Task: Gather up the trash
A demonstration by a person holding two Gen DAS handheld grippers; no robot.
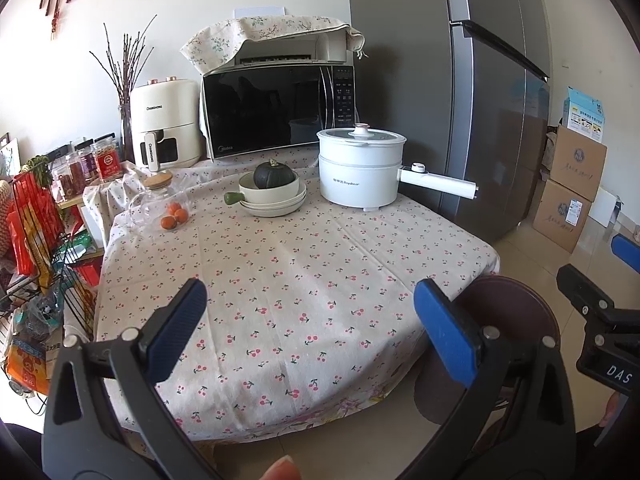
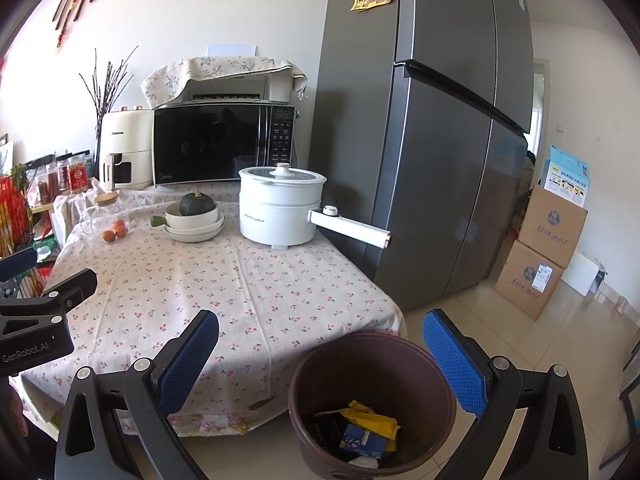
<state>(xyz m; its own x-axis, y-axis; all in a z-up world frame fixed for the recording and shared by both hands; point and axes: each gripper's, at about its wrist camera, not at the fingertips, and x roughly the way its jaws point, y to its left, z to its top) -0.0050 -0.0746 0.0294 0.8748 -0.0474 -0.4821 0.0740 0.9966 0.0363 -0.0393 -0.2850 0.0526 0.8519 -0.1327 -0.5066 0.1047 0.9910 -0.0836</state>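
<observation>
- Right gripper point(image 2: 320, 364), jaws spread and empty, hovers near the brown bin point(image 2: 372, 396) (wrappers inside), just right of the table point(image 2: 240, 280).
- Left gripper point(image 1: 310, 328), also spread and empty, is farther left.

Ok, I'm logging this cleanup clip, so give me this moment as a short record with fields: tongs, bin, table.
left tongs: open, empty, over the near table edge
right tongs: open, empty, above the bin
bin: brown, round, on the floor by the table's corner; holds a yellow wrapper, a blue packet and dark scraps
table: cherry-print cloth; near part bare of litter
far end of table: white electric pot, stacked bowls with a dark green squash, small oranges, glass jar
</observation>
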